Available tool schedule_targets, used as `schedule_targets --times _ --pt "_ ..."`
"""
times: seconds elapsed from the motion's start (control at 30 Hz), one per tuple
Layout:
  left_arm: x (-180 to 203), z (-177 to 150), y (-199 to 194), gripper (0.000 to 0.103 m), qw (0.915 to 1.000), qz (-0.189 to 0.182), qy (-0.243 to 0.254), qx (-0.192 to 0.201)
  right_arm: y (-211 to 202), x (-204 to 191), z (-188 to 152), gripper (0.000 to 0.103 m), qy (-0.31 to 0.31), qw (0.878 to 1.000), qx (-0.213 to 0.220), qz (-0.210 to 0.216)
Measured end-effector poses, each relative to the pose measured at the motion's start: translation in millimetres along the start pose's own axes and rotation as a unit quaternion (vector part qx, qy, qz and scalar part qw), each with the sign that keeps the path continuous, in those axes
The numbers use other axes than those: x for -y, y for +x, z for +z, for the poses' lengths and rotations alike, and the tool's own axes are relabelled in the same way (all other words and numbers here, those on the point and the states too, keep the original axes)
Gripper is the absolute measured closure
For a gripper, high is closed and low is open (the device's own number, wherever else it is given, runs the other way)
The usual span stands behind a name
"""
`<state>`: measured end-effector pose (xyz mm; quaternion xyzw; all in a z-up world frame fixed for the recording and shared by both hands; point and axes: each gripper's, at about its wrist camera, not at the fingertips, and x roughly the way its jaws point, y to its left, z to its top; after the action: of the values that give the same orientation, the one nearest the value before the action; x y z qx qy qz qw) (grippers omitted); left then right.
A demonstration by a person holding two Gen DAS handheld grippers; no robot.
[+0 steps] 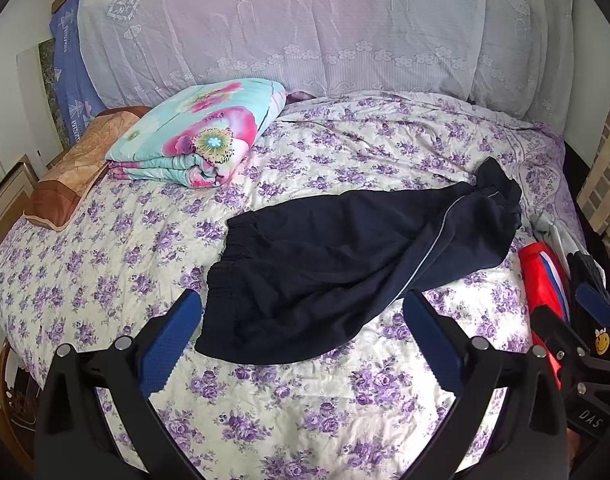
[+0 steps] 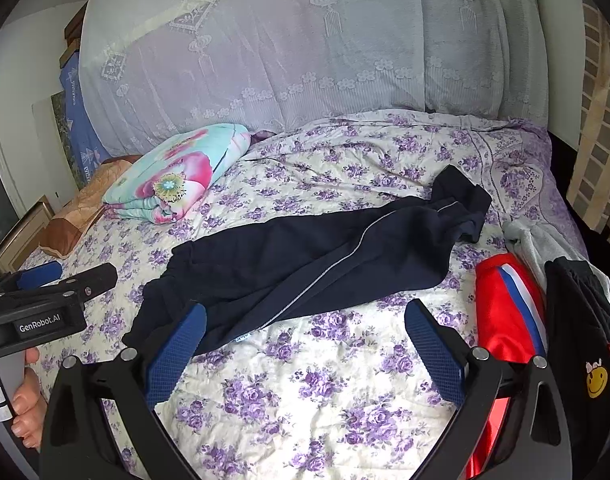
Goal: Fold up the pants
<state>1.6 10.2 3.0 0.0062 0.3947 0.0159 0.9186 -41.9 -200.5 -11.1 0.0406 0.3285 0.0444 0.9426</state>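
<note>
One pair of dark navy pants [image 1: 345,256], laid crumpled across the middle of a bed with a purple-flowered sheet [image 1: 305,420]. Waistband toward the near left, leg ends bunched toward the far right; a pale stripe runs along the side seam.

Two hand-held grippers, both empty. Left gripper [image 1: 301,320]: blue-padded fingers spread wide, held above the sheet with the waistband end of the pants showing between them; contact with the cloth cannot be told. Right gripper [image 2: 305,332]: fingers likewise spread wide, over bare sheet just in front of the pants' near edge. The left gripper's black body appears at the left edge of the right wrist view, with a hand [image 2: 27,400] around its handle.

One folded floral quilt [image 1: 201,136], turquoise and pink, at the far left of the bed, beside a brown pillow [image 1: 77,172].

One red garment [image 2: 509,312] with a white and blue stripe, at the bed's right edge, next to a black item bearing a yellow smiley patch [image 2: 597,380] and grey cloth [image 2: 545,240].

One white lace cover [image 1: 305,20] behind the bed.
</note>
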Motion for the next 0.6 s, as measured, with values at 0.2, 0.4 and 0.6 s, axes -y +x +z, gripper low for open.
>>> schedule_targets --times 0.2,0.4,0.6 --pt "-0.7 0.2 0.0 0.005 1.0 0.0 0.001 0.0 2.1 0.5 -2.0 0.003 0.004 1.0 -0.002 0.0" --pt "-0.6 -0.2 0.3 0.005 1.0 -0.001 0.0 -0.001 2.6 1.7 -2.6 0.003 0.005 1.0 -0.003 0.001" --pt "-1.4 -1.1 0.7 0.005 1.0 0.0 0.0 -0.001 3.4 2.8 -3.2 0.003 0.008 1.0 -0.005 0.003"
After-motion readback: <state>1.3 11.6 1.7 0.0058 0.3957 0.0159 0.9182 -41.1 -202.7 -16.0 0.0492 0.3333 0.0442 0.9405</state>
